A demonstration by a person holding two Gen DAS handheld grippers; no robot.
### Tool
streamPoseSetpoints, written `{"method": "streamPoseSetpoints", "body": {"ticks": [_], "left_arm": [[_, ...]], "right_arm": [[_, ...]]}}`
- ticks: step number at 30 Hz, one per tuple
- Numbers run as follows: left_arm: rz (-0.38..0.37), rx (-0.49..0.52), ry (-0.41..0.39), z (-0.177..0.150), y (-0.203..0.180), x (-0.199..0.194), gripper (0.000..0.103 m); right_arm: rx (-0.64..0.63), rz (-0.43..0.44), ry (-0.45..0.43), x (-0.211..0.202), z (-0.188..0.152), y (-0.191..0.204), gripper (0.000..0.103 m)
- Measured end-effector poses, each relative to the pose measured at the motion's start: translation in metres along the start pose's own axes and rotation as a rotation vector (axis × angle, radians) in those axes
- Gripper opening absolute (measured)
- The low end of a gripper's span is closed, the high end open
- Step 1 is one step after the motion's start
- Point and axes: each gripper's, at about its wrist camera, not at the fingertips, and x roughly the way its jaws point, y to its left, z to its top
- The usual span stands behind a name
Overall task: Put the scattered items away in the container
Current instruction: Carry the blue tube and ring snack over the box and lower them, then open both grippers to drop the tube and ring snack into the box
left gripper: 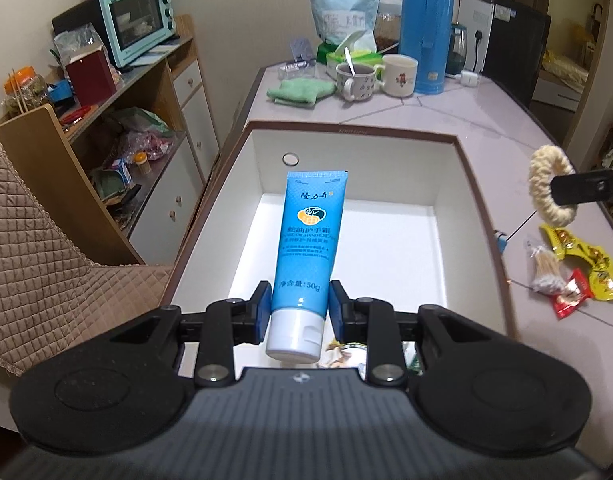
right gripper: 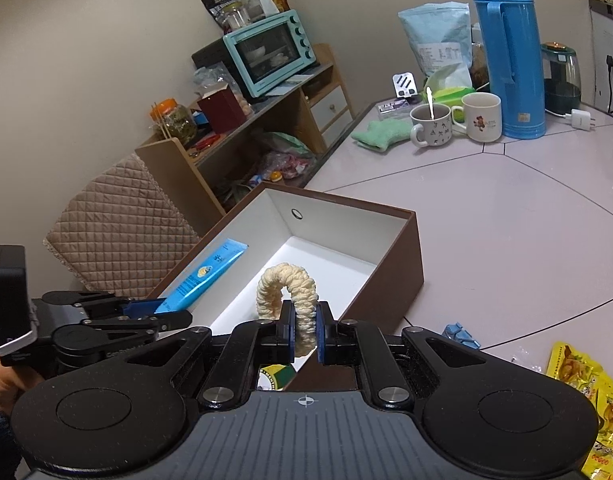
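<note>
1. Your left gripper (left gripper: pixel 296 308) has its blue pads closed only partway, pinching the blue hand cream tube (left gripper: pixel 308 248) just above its white cap; the tube points away from you, over the open brown box (left gripper: pixel 472 184)
2. Your right gripper (right gripper: pixel 305 330) has its jaws squeezed almost together on the cream scrunchie (right gripper: pixel 284 286), which stands up as a loop above the pads, over the near end of the box
3. The box has a white floor, and something with a printed label lies at its near end, mostly hidden behind the grippers
4. Off to the right on the table (right gripper: pixel 506 208), the yellow snack packets (left gripper: pixel 582 258), a red packet (left gripper: pixel 570 294) and a bundle of cotton swabs (left gripper: pixel 546 270) lie together outside the box
</note>
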Motion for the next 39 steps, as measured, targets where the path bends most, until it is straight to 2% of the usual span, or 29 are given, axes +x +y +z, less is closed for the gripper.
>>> {"method": "streamPoseSetpoints", "body": {"ticks": [12,23,24,25,26,27,30,34,39], "left_arm": [[-0.032,0.001,0.091,0.0,0.021,0.047,0.026],[-0.046,-0.065,0.052,0.004,0.045,0.009,0.026],[-0.043,-0.069,0.053,0.003,0.047,0.006,0.026],[-0.04,-0.073,0.055,0.002,0.048,0.004,0.026],[-0.038,-0.077,0.058,0.002,0.049,0.002,0.026],[-0.037,-0.079,0.06,0.0,0.05,0.0,0.026],[-0.029,-0.086,0.069,-0.003,0.05,-0.005,0.033],[-0.029,-0.095,0.075,-0.007,0.051,-0.013,0.035],[-0.016,-0.095,0.089,-0.012,0.051,-0.02,0.043]], "right_arm": [[-0.013,0.005,0.044,0.033,0.005,0.017,0.008],[-0.027,0.109,0.128,0.083,0.001,0.051,0.009],[-0.033,0.113,0.131,0.087,0.001,0.055,0.012],[-0.038,0.116,0.135,0.091,0.001,0.058,0.022],[-0.04,0.108,0.131,0.094,0.002,0.061,0.057],[-0.041,0.092,0.109,0.095,0.002,0.063,0.08],[-0.057,0.072,0.078,0.095,0.006,0.068,0.081],[-0.02,0.072,0.064,0.085,0.01,0.062,0.081],[0.004,0.035,0.084,0.063,0.009,0.056,0.081]]}}
